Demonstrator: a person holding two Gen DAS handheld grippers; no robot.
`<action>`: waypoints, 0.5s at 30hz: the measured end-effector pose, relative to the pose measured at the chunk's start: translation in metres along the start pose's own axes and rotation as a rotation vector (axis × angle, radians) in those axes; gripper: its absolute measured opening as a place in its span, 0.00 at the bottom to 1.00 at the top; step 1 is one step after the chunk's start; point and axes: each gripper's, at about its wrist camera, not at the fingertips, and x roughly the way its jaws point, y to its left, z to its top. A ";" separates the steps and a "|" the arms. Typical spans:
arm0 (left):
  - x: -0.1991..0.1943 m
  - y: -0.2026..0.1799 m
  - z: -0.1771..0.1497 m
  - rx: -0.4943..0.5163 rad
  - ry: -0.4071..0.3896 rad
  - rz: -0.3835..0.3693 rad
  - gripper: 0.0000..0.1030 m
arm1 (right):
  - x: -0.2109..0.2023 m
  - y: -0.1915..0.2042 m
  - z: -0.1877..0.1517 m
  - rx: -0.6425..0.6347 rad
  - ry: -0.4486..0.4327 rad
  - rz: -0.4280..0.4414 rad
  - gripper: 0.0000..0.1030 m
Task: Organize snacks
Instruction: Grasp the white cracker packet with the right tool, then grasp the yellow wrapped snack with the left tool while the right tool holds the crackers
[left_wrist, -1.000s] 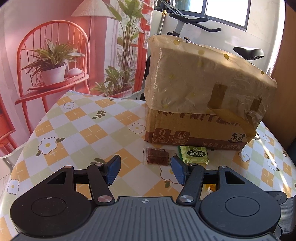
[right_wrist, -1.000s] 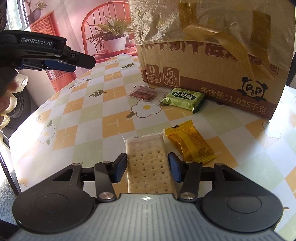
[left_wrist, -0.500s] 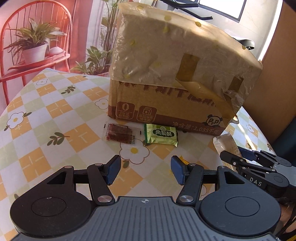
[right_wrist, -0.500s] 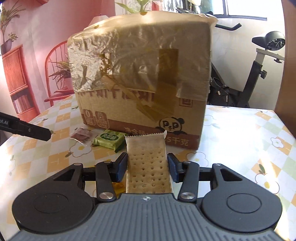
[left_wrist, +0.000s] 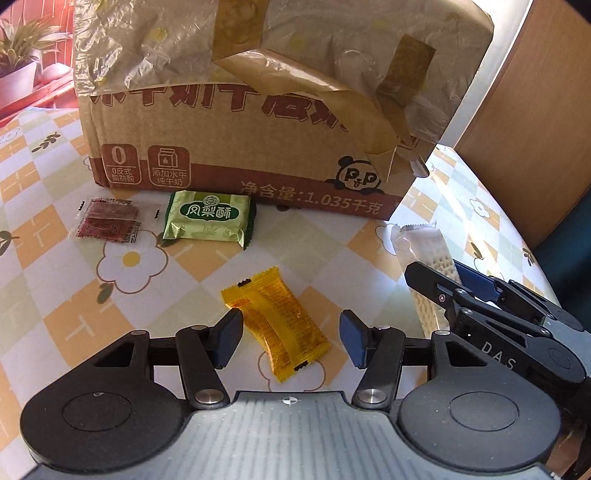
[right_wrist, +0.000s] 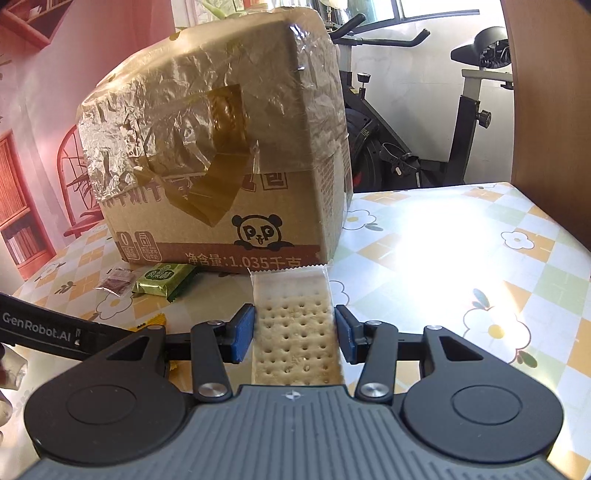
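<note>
My left gripper (left_wrist: 290, 332) is open and points down at a yellow snack packet (left_wrist: 275, 321), which lies on the table between its blue pads without touching them. A green pastry pack (left_wrist: 208, 218) and a small red-brown sachet (left_wrist: 107, 219) lie in front of the taped cardboard box (left_wrist: 240, 129). My right gripper (right_wrist: 295, 332) is shut on a clear-wrapped cracker pack (right_wrist: 295, 325) and holds it near the box's (right_wrist: 221, 147) front right corner. In the left wrist view, that cracker pack (left_wrist: 424, 251) and the right gripper (left_wrist: 447, 273) show at the right.
A checked flower tablecloth (right_wrist: 443, 258) covers the table, with bare cloth right of the box. An exercise bike (right_wrist: 424, 147) stands behind the table and a wooden panel (left_wrist: 524, 129) rises at its right edge. The left gripper's black body (right_wrist: 44, 328) crosses the lower left.
My left gripper has moved right and down, from over the sachet and green pack to the yellow packet. My right gripper has swung right with the cracker pack, toward the box's corner.
</note>
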 end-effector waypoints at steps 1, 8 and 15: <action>0.006 -0.001 0.001 0.001 0.003 0.009 0.57 | -0.001 -0.001 0.000 0.006 -0.005 0.007 0.47; 0.019 -0.011 0.007 0.074 -0.039 0.060 0.57 | 0.001 -0.006 0.000 0.035 -0.009 0.038 0.47; 0.018 -0.030 -0.011 0.165 -0.073 0.137 0.56 | 0.002 -0.005 -0.001 0.038 -0.008 0.062 0.47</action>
